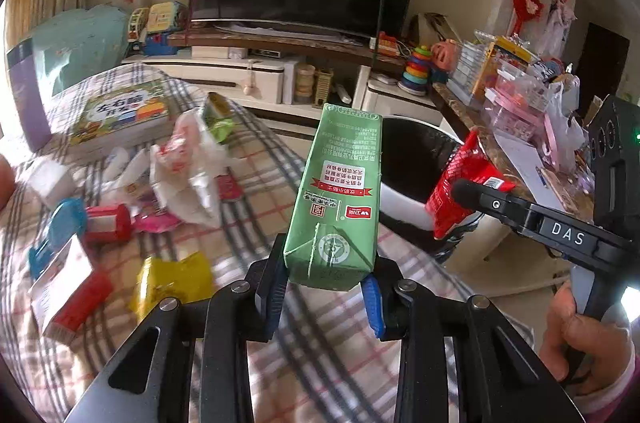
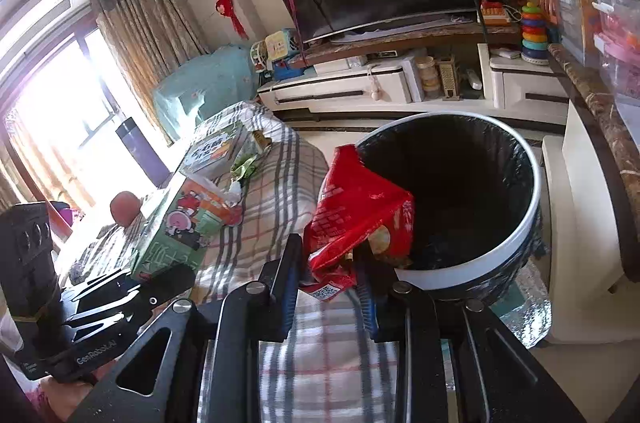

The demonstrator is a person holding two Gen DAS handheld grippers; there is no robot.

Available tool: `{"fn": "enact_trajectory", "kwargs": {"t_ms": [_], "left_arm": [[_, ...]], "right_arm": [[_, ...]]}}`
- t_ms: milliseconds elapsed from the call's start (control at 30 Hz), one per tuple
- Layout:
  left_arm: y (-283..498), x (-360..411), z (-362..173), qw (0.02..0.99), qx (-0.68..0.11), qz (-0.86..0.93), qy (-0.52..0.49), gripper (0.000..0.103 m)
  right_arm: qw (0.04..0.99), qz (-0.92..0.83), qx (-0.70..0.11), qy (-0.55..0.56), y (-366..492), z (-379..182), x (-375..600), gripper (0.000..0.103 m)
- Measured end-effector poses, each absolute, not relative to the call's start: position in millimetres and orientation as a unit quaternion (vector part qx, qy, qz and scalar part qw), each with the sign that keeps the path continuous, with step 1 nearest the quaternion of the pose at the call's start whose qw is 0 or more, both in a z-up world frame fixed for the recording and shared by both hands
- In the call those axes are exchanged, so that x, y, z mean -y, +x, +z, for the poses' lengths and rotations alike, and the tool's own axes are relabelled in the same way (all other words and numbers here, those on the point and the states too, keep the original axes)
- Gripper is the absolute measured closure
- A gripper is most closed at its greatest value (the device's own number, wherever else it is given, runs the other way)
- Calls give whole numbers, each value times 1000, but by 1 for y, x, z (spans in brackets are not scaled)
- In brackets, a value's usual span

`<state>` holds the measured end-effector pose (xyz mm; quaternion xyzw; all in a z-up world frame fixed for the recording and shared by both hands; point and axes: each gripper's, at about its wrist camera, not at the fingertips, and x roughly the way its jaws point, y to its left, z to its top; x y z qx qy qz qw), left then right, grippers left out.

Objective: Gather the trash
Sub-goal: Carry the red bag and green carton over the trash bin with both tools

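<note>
My left gripper (image 1: 326,279) is shut on the bottom end of a green drink carton (image 1: 340,183), which stands upright above the plaid tablecloth (image 1: 256,183). A crumpled red snack bag (image 2: 356,215) is clamped in my right gripper (image 2: 328,263) at the near left rim of the bin (image 2: 534,199), partly over its black-lined opening. In the left wrist view the same red bag (image 1: 456,183) hangs beside the bin (image 1: 404,199), at the tip of the right gripper's finger (image 1: 500,205).
On the cloth lie a yellow wrapper (image 1: 172,283), a small red cup (image 1: 108,223), a white plastic bag (image 1: 188,167), a pink wrapper (image 1: 156,223) and a book (image 1: 120,119). A tissue box (image 2: 188,219) stands on the table. A cluttered counter (image 2: 608,143) runs right of the bin.
</note>
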<state>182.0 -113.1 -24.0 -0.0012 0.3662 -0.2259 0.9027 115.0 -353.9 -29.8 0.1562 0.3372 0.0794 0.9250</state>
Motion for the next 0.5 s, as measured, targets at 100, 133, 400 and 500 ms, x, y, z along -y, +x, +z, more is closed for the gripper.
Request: {"fn": "enact_trajectory", "kwargs": {"t_ms": [100, 133, 400, 500], "left_arm": [[188, 123, -24, 901, -366, -232, 3, 71], [190, 125, -24, 901, -366, -233, 5, 71], [209, 153, -25, 896, -369, -247, 20, 71], [214, 163, -25, 894, -370, -251, 24, 71]], "right_arm": [[927, 75, -334, 155, 115, -27, 361, 77], [927, 75, -333, 156, 116, -26, 364, 77], [928, 63, -332, 158, 125, -26, 382, 77], [927, 59, -334, 158, 129, -26, 389, 77]]}}
